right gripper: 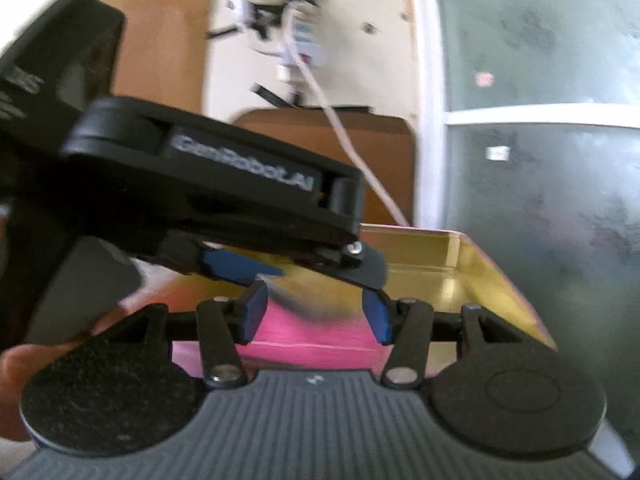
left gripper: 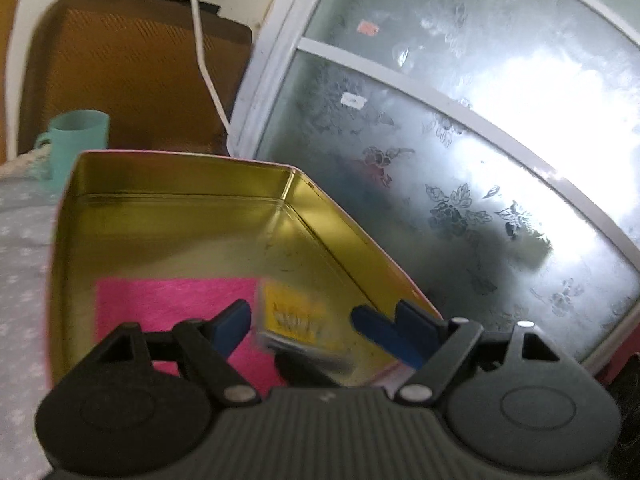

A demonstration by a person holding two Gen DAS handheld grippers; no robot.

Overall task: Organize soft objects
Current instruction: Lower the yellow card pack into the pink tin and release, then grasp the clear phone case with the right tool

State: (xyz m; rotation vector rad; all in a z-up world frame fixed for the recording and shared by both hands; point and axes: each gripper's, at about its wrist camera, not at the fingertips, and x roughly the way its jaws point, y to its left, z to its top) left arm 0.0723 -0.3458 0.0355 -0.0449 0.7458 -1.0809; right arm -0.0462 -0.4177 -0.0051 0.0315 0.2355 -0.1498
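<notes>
Between the blue fingers (left gripper: 236, 320) of the left gripper (left gripper: 323, 308), jaws set wide apart: a yellow packet (left gripper: 296, 316), smeared by blur, print unreadable. Cannot tell whether the pads press on it or merely flank it; perhaps a thin sliver of gap on its left side. Cannot tell either whether lifted or lying on the tin's floor, though dark shade under its near edge. Beside the right-hand finger, a second blue strip (left gripper: 380, 336), owner unclear. Just left of the packet, flat on the floor of the gold-lined tin (left gripper: 180, 208), a pink felt sheet (left gripper: 172, 304), near part hidden by the jaws. Beyond the tin: teal mug (left gripper: 76, 140), partly cut off by the tin's rim, on a pale flower-print cloth (left gripper: 20, 260) over the desk; brown panel (left gripper: 132, 68) behind, white cable (left gripper: 200, 40) hanging across it; to the right, frosted window (left gripper: 460, 160) with etched flowers, part washed out by glare. From the right wrist: right gripper (right gripper: 313, 294), jaws apart at a middling width, nothing pressed between them, over the tin's near pink wall, felt showing through the gap. Above, the left gripper's black body side-on, covering much of the tin and the packet, only a grey-yellow smear below it. At the lower left edge, part of a hand (right gripper: 16, 364), mostly out of frame.
</notes>
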